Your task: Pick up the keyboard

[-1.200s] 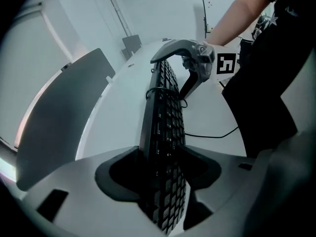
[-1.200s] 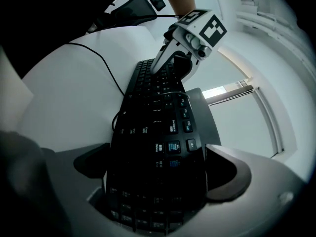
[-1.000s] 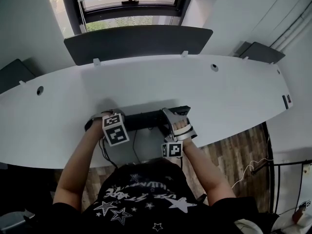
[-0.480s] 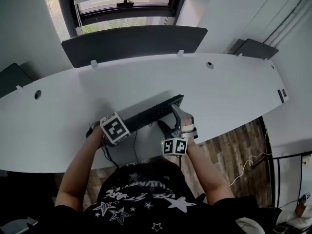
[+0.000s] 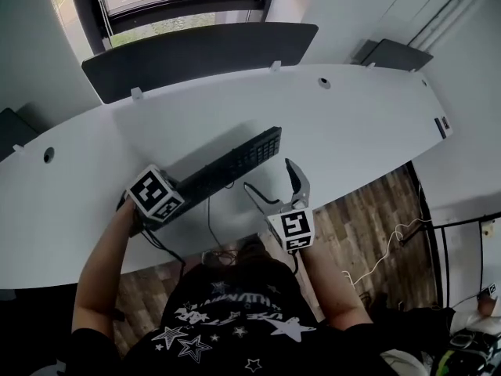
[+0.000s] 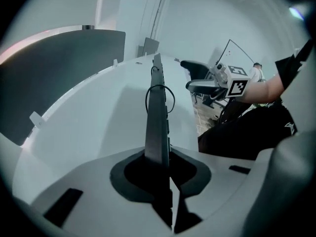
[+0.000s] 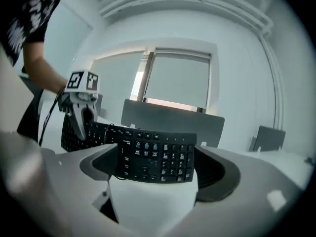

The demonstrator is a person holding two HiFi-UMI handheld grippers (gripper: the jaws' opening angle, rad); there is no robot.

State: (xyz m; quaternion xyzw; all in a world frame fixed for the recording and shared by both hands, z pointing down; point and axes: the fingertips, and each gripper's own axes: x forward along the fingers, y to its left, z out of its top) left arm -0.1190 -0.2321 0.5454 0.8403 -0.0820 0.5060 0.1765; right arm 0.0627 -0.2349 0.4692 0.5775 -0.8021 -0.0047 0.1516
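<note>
Left tongs [image 6: 159, 157], just closing, clamped keyboard's [image 5: 227, 169] near-left end; long axis ran far-right. My right tongs [image 5: 272, 180] stood apart though narrowing, empty, just near its right end.

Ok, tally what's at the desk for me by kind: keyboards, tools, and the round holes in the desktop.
keyboard: 1
tools: 2, left tool and right tool
desktop holes: 2, right hole and left hole
total: 5
</note>
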